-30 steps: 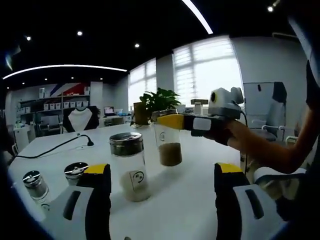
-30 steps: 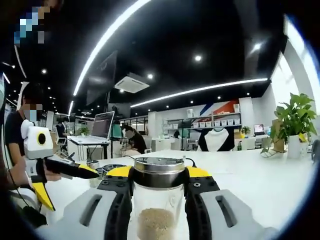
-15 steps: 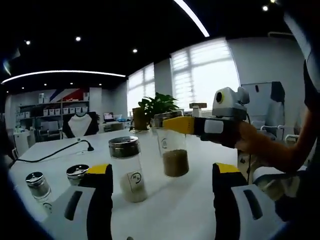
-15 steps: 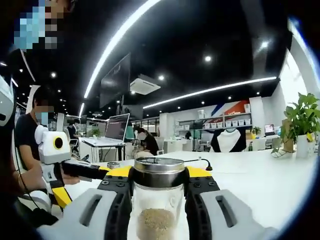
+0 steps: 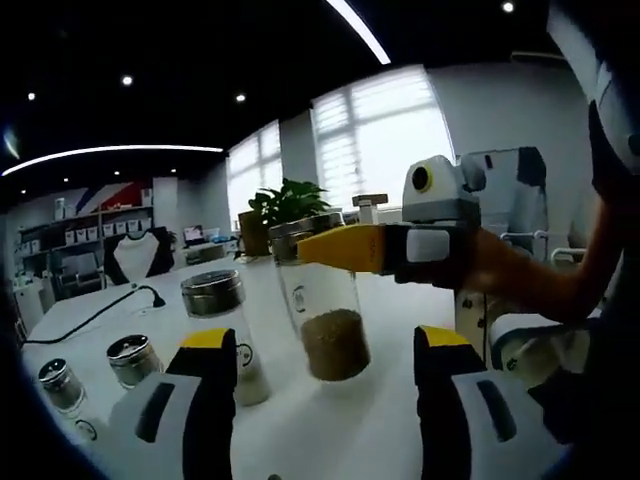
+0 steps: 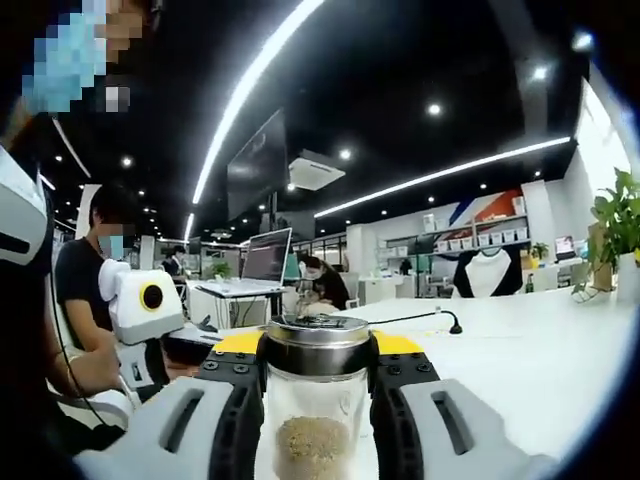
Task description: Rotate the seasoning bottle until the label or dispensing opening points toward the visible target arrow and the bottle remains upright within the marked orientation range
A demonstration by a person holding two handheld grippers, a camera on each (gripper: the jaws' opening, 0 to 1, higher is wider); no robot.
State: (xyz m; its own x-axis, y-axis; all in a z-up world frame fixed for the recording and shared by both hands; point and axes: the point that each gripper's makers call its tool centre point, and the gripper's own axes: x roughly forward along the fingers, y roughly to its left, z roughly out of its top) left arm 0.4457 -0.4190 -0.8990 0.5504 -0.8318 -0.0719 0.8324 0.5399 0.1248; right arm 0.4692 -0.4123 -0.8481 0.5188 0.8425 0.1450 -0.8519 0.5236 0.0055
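**Bottle held in right gripper above white table; left gripper wide and empty**

Right gripper view: the right gripper [image 6: 318,400] is clamped on the seasoning bottle [image 6: 315,400], yellow-tipped jaws pressed against the glass on both sides just under the metal cap. Brown granules sit in the bottom of the bottle. Bottle stands upright between the jaws. Behind it, the white table [image 6: 540,350] runs off to the right with much bare surface; a black cable [image 6: 420,318] lies across its far part.

Left gripper view: the same seasoning bottle [image 5: 322,305] appears near centre, tilted a little in this view, gripped near the cap by the right gripper [image 5: 330,245] coming in from the right, a person's hand [image 5: 510,280] behind it. Cannot tell whether the bottle's base touches the table or is just clear of it.

The left gripper [image 5: 325,400] is released, jaws spread wide with nothing between them, well short of the held bottle.

Neighbours: a second glass bottle [image 5: 225,330] with white contents stands just left of the held one, small gap between. Two short metal-capped shakers [image 5: 135,358] stand farther left near the table edge. Open table lies to the right of the held bottle. A potted plant [image 5: 280,205] sits at the far edge.
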